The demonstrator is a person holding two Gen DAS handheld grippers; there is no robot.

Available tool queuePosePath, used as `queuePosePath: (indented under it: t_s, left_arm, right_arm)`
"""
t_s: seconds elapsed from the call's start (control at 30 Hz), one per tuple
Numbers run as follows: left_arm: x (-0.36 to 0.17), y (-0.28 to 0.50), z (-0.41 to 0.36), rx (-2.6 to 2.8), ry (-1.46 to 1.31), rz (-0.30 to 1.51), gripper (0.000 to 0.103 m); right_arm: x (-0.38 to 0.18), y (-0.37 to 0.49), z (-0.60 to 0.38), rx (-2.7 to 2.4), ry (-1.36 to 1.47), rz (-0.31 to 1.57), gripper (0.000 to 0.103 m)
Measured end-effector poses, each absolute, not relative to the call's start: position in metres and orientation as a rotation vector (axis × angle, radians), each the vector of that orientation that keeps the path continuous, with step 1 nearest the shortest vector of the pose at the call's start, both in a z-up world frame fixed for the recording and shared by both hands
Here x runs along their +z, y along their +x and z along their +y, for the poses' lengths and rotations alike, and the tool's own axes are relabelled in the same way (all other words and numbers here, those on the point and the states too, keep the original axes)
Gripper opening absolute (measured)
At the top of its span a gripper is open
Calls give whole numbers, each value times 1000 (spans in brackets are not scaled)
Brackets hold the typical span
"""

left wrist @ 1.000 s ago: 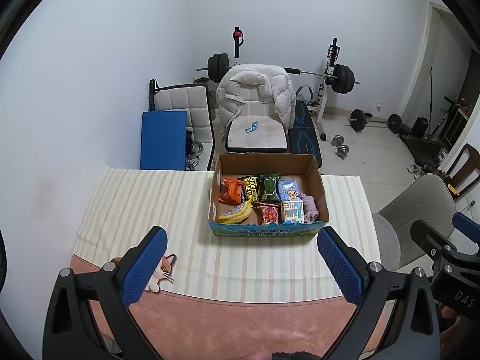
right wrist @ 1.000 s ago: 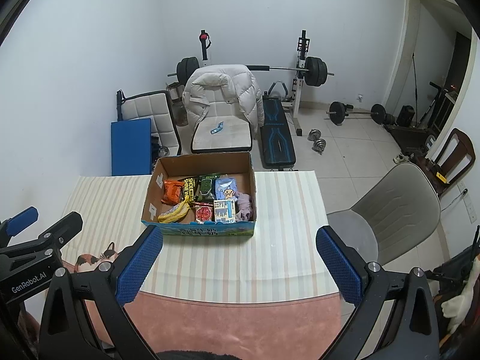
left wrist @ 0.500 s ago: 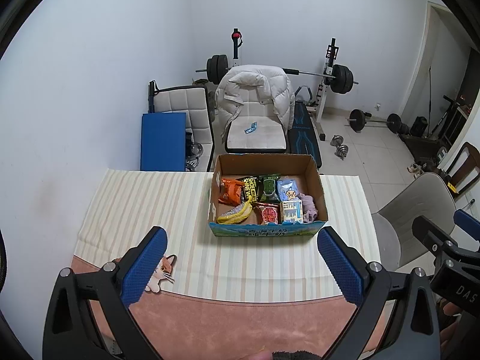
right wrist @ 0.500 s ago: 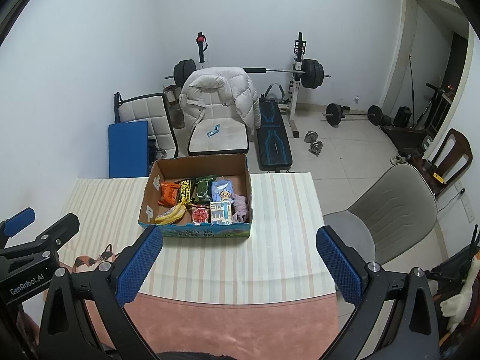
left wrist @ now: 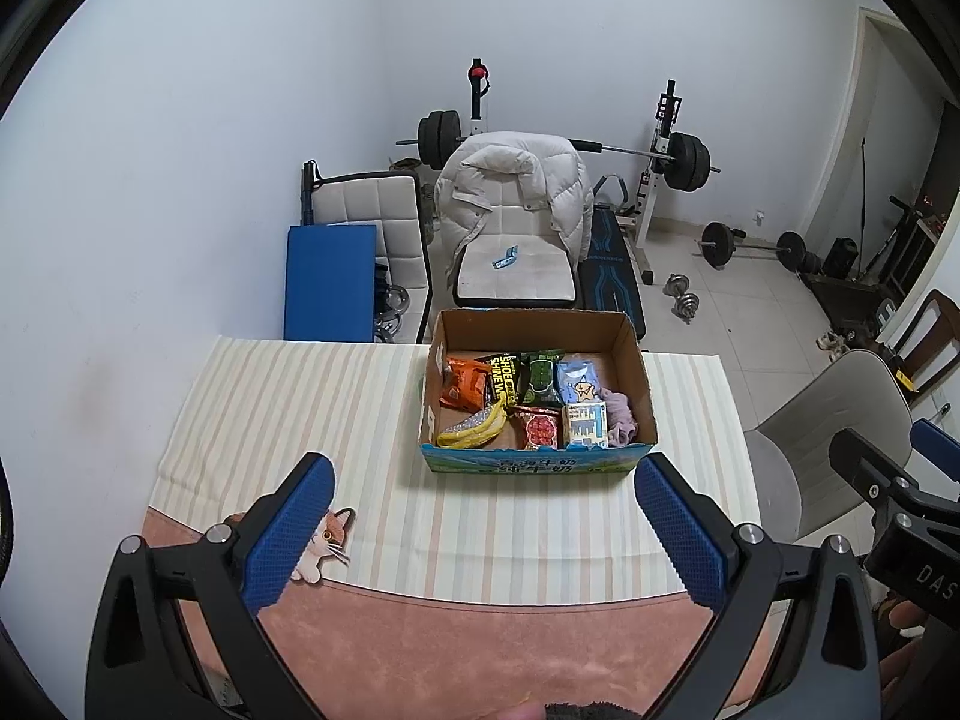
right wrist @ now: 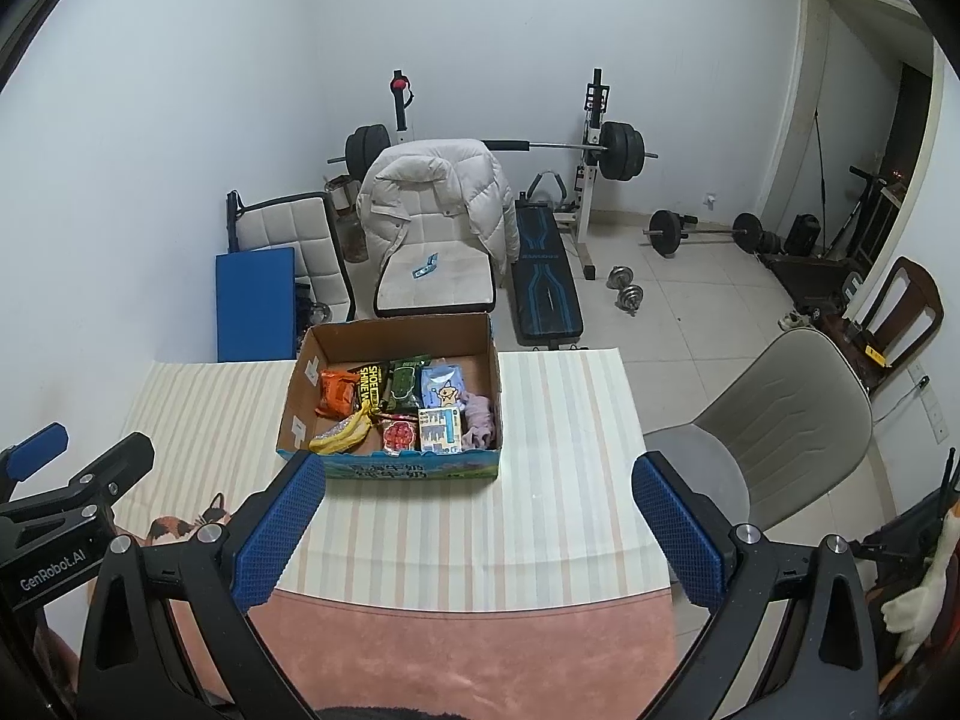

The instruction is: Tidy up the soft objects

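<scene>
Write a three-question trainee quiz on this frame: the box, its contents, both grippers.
1. True or false: the left gripper holds an item.
2. Which lies at the right end of the open cardboard box: A) yellow plush banana, B) crumpled pink cloth, C) orange snack bag?
3. Fill in: the box stands on a ___ tablecloth.

Key: 1 false, both it and the right gripper are open and empty; 2 B; 3 striped.

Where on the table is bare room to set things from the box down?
Striped cloth left of the open cardboard box is bare up to the cat figure. The strip right of the box and the stretch before it are free too. The box's front half is crowded; its back is barer.
</scene>
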State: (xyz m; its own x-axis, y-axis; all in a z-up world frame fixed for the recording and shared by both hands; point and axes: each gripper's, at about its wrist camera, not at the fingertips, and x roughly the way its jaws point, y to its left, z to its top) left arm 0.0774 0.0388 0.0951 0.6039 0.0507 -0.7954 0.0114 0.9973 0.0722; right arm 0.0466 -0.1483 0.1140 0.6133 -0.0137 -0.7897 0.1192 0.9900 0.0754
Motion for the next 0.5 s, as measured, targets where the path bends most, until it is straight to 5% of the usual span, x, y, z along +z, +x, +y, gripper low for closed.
queuePosePath:
  t_s: [0.5]
  left_arm:
    - [97,78,42,30,62,922,103]
  right_arm:
    - [118,45,-150,-67,130,901,103]
